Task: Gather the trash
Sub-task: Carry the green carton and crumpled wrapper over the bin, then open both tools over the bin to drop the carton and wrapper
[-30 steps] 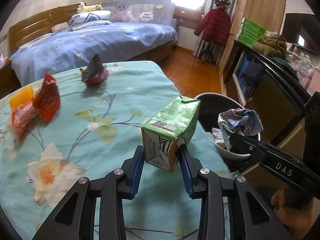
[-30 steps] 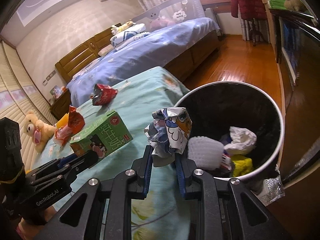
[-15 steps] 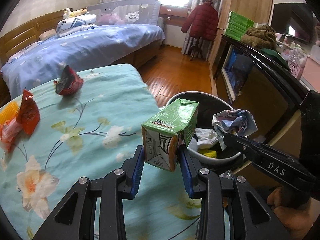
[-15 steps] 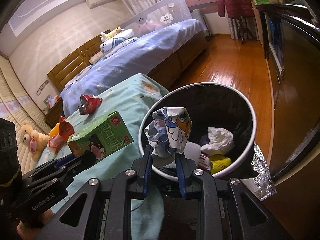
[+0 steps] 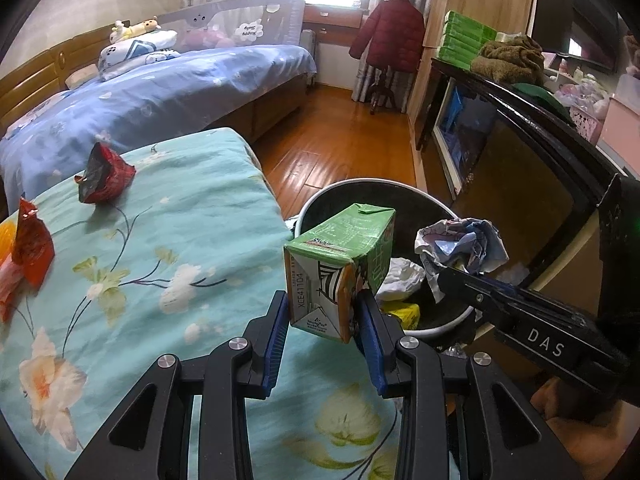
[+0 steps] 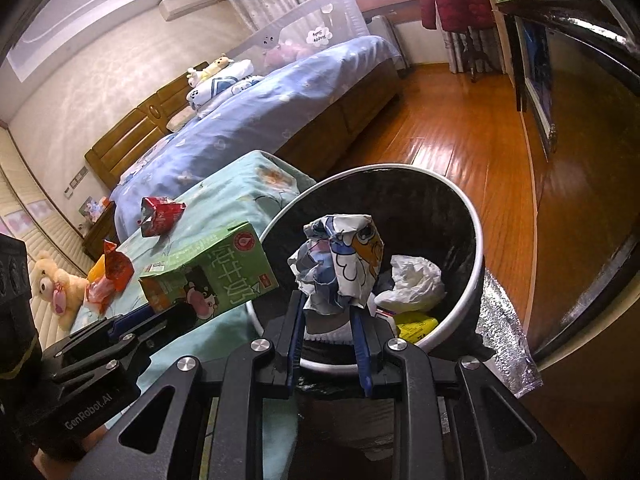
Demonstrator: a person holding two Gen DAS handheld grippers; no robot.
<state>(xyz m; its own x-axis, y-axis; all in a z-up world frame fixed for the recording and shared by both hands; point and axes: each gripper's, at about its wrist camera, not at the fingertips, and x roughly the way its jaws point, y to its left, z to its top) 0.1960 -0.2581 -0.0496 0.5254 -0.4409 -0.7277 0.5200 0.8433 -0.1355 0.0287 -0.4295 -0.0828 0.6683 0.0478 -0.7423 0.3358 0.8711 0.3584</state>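
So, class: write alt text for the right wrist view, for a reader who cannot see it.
The right hand-held gripper grips a crumpled printed paper ball over the near rim of a black-lined trash bin already holding trash. To its left, the left hand-held gripper holds a green milk carton above a floral bedspread strewn with red wrappers.

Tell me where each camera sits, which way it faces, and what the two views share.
Left wrist: on the left gripper, looking down along its fingers at the carton it holds; right gripper and a hand show at right.
Right wrist: on the right gripper, looking down into the bin past the wad it holds; left gripper at left.
Shared: carton, wad, bin, red wrapper, bed.
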